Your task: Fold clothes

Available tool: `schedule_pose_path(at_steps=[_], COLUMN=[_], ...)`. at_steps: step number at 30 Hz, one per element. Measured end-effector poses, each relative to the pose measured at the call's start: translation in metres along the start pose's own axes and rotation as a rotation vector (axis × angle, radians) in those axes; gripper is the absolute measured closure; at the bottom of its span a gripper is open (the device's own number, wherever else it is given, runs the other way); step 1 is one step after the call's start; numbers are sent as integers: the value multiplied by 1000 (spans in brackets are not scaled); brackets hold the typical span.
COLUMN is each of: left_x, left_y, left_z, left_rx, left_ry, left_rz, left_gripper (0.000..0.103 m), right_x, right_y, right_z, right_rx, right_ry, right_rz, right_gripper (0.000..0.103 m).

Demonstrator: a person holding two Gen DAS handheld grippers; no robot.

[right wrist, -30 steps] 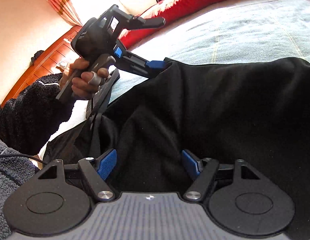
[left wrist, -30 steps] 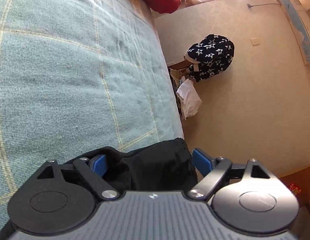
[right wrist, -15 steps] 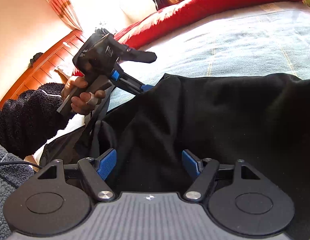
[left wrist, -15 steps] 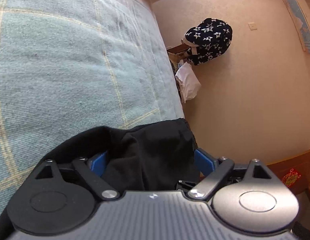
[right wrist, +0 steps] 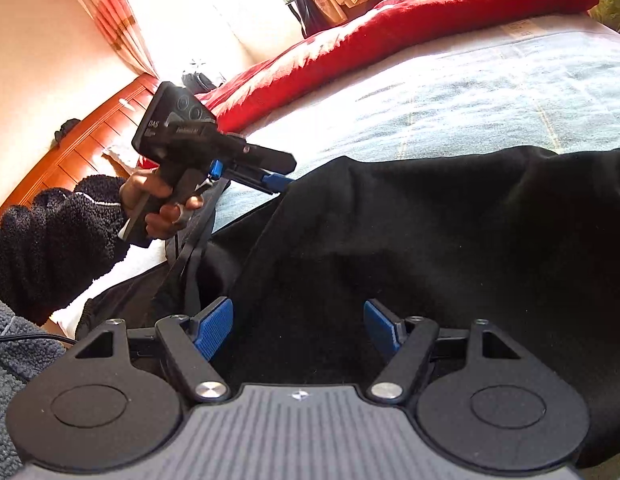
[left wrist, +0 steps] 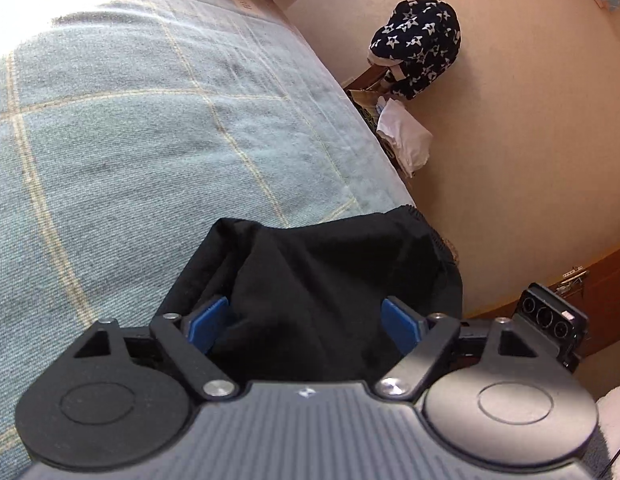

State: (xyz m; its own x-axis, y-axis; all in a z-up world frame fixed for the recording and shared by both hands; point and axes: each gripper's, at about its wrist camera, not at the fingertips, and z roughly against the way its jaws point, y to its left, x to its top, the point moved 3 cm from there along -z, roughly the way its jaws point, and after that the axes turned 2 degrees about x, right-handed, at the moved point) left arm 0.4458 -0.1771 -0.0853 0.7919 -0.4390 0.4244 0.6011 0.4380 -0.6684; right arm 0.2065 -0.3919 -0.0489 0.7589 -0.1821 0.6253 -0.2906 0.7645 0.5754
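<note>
A: Where is the black garment (right wrist: 430, 240)?

B: Spread over the pale blue checked bedspread (left wrist: 129, 140), one end bunched at the bed's edge by the beige floor (left wrist: 530, 160).

A: And the left gripper (left wrist: 305, 322)?

B: Cloth fills the gap between its blue pads, and the jaws have just been closing. Whether they pinch it cannot be told.

A: The right gripper (right wrist: 297, 328)?

B: Jaws wide, dark fabric between them; grip unclear. A hand (right wrist: 157, 204) in a fleecy black sleeve (right wrist: 49, 240) holds the left tool beside a red quilt (right wrist: 390, 36).
</note>
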Motion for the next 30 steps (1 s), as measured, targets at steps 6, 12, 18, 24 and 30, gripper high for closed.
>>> schedule_pose_path(at_steps=[6,12,18,24,30], left_x=[-7,-29,-65,-79,-84], left_y=[4,12,9,-3,-12], left_z=[7,40,68,77,111], left_rx=[26,98,195,356,435], left_ry=[25,60,92,41,-14], left_rz=[-106,-126,-112,-164,-194], left_gripper=[45,43,45,94,96], right_x=[3,0,12,27,40], right_y=[-1,3,9,22,33], right_z=[0,1,-9,-25,-27], right_rx=[-12,-16,4,24,6], right_ry=[6,-6,3,5,-2], right_rz=[-1,-16,21,61,98], right_gripper=[27,27,27,27,27])
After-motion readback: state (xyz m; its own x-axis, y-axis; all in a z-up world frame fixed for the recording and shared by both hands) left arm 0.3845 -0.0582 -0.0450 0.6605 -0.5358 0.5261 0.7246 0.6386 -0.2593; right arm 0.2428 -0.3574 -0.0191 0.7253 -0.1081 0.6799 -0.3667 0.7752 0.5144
